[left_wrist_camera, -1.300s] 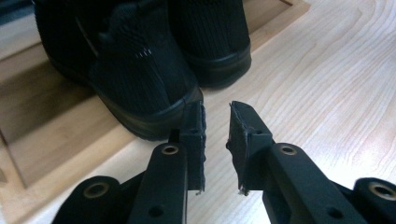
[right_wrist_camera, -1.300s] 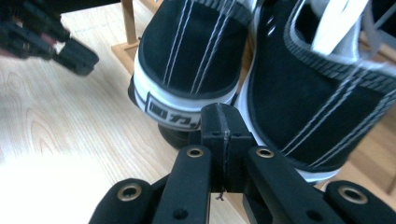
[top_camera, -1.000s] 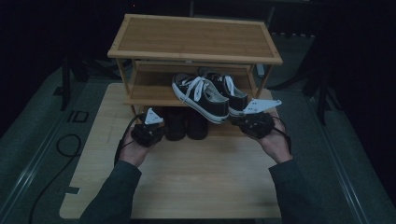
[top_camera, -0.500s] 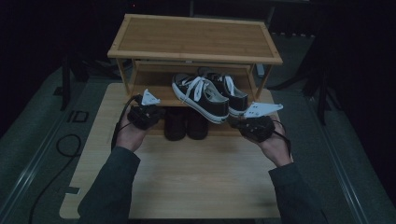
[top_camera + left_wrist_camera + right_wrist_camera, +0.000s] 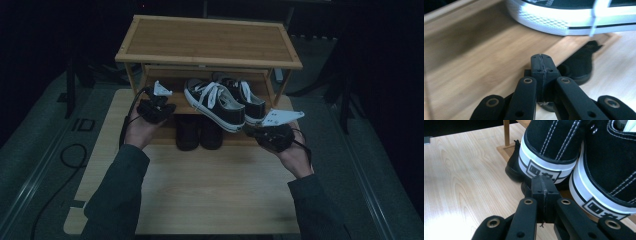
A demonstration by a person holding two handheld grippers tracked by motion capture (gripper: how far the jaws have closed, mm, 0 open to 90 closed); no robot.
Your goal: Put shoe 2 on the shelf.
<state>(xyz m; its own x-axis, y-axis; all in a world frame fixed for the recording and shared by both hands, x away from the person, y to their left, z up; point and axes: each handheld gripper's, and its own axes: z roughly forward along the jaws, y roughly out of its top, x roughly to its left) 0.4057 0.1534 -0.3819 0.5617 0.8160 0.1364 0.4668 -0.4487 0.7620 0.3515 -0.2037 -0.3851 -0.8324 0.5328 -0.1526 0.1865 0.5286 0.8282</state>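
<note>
While both grippers hang pressed together and empty, the black-and-white sneakers (image 5: 227,102) lie side by side on the lower shelf of the bamboo shoe rack (image 5: 210,42), long axes running diagonally, toes toward the left gripper (image 5: 156,107), heels overhanging near the right gripper (image 5: 270,136). Beneath them, black shoes (image 5: 199,132) sit on the table (image 5: 210,195) (half shadowed, details unreadable).

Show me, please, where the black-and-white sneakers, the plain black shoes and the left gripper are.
black-and-white sneakers (image 5: 216,102): high view, on the white laces of the nearer shoe.
plain black shoes (image 5: 189,132): high view, on the upper of the left shoe.
left gripper (image 5: 541,65): left gripper view, on the closed jaw tips.
</note>
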